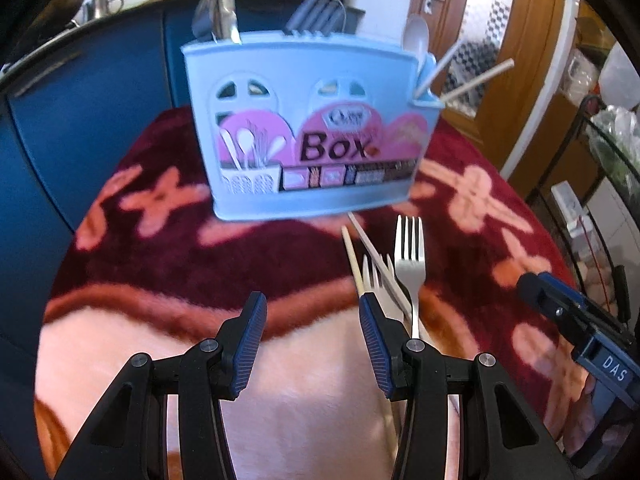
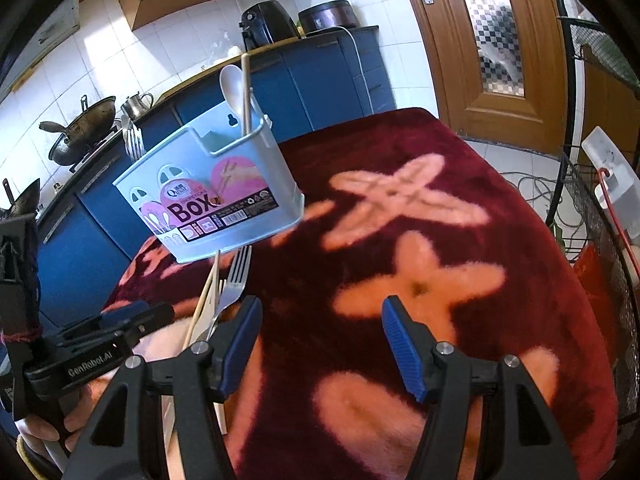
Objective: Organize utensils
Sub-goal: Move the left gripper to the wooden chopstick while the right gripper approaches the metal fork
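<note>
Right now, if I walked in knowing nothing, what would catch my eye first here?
First the light blue utensil holder with its pink "Box" label, standing at the far side of a dark red blanket patterned with pink flowers; a white spoon and chopsticks poke out of its side pocket. In front of it lie loose forks and chopsticks. Both the left gripper and the right gripper hang open and empty.

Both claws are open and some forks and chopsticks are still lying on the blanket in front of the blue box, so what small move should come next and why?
Probably ease the left claw forward and right to straddle the steel fork. Both claws are open and empty, and the fork lies loose on the blanket just past the left claw's right finger, beside the chopsticks, short of the box. The right claw points at bare blanket.
</note>
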### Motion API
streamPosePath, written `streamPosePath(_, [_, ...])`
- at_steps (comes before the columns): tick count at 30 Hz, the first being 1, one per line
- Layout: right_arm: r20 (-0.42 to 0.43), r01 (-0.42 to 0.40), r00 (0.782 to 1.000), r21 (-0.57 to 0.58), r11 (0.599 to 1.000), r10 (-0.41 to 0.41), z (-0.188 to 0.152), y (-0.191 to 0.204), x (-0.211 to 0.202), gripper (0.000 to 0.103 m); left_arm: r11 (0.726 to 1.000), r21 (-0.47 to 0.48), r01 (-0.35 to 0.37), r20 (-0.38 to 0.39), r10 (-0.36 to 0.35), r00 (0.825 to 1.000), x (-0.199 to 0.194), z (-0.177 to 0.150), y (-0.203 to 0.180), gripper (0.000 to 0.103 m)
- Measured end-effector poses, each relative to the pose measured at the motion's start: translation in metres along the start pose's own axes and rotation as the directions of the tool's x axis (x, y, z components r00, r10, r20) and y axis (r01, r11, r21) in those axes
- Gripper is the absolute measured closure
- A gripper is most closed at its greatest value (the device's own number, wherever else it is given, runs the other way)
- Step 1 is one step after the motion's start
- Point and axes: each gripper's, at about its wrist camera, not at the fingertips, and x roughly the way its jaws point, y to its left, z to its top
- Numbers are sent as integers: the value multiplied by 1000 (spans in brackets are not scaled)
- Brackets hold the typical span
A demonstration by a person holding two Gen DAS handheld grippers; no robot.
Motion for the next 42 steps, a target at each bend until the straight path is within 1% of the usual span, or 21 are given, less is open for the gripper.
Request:
streamPosePath(6, [-3, -1, 1000, 12, 1000, 2, -1, -4, 2, 38, 1000, 11, 7, -51, -7, 999, 13, -6, -6, 54])
streamPosePath(21, [-15, -10, 1000, 35, 999, 10, -5, -9, 7, 38, 999, 33, 13, -43, -11, 999, 13, -6, -9, 53])
streamPosePath(26, [-20, -15, 1000, 41, 999, 15, -5, -9, 9, 38, 998, 56, -34, -27, 35, 999, 16, -6, -11, 47])
streamPosePath(30, [-19, -15, 1000, 38, 999, 16, -6, -8, 8, 38, 997, 60, -44, -16, 45, 999, 20, -1, -11, 47])
streamPosePath(33, [-19, -17, 1000, 41, 999, 18, -6, -9, 9, 38, 999, 50, -18, -36, 20, 999, 27, 4, -11, 46])
streamPosePath(36, [-20, -18, 1000, 40, 999, 19, -6, -9, 9, 38, 998, 46, -36, -34, 38, 999, 33, 9, -12, 46])
streamPosePath(42, [-23, -18, 1000, 42, 999, 19, -6, -9, 10, 38, 994, 55, -98, -5, 98, 995, 38, 16, -11, 46])
